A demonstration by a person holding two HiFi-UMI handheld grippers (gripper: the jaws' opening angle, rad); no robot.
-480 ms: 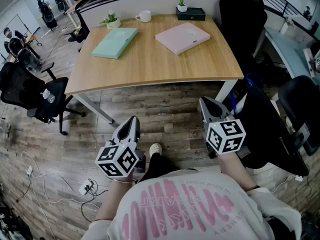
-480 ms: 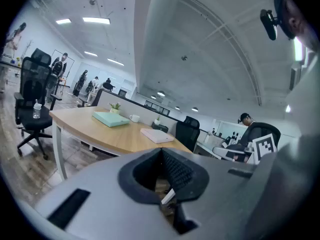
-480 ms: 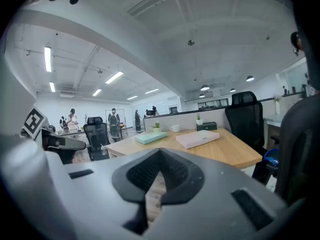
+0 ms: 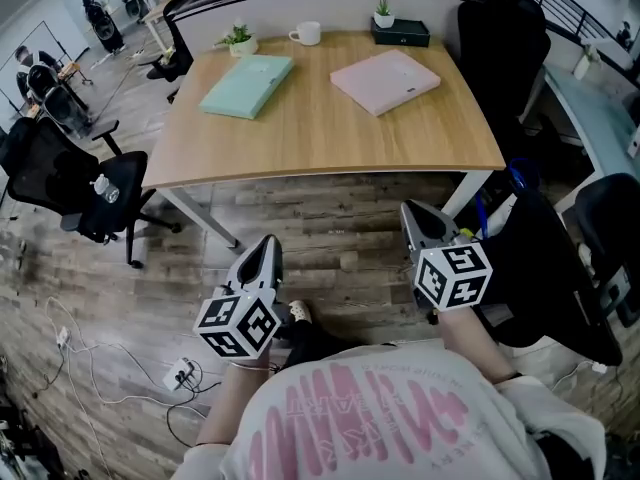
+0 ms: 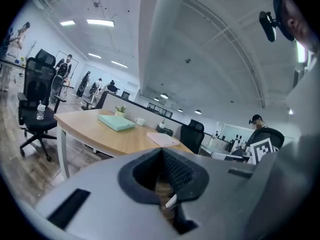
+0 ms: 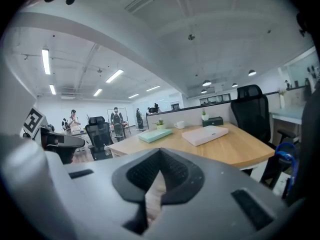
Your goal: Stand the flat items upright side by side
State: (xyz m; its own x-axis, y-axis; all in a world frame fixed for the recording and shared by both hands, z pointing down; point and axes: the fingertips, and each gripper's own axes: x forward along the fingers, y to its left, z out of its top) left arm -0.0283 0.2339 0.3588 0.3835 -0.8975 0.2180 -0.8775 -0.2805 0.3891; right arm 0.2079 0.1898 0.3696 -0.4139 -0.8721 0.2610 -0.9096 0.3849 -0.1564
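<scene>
1. My left claw (image 4: 268,242), lower left of the head view: jaws fully together, nothing between them. It hangs over the floor, well short of the table.
2. My right claw (image 4: 412,214), lower right: jaws likewise closed on nothing. Both claws point toward the table, tipped slightly down.
3. Wood-plank floor (image 4: 330,228) lies under both. A white power strip (image 4: 180,373) with cables sits at lower left.
4. A black office chair (image 4: 75,183) stands at the left edge with a bottle (image 4: 103,188) on its seat.
5. The wooden table (image 4: 320,143) is at upper centre, well apart from both claws.
6. Both task items lie flat on the table. The mint-green folder (image 4: 246,85) is on the left part of the top, the pink folder (image 4: 385,81) on the right part. They don't touch; bare wood shows between them.
7. Along the table's far edge, left to right: a small potted plant (image 4: 238,38), a white cup (image 4: 306,34) and a dark box (image 4: 400,32) with a second small plant (image 4: 383,10) on it. A grey partition (image 4: 300,3) runs behind them.
</scene>
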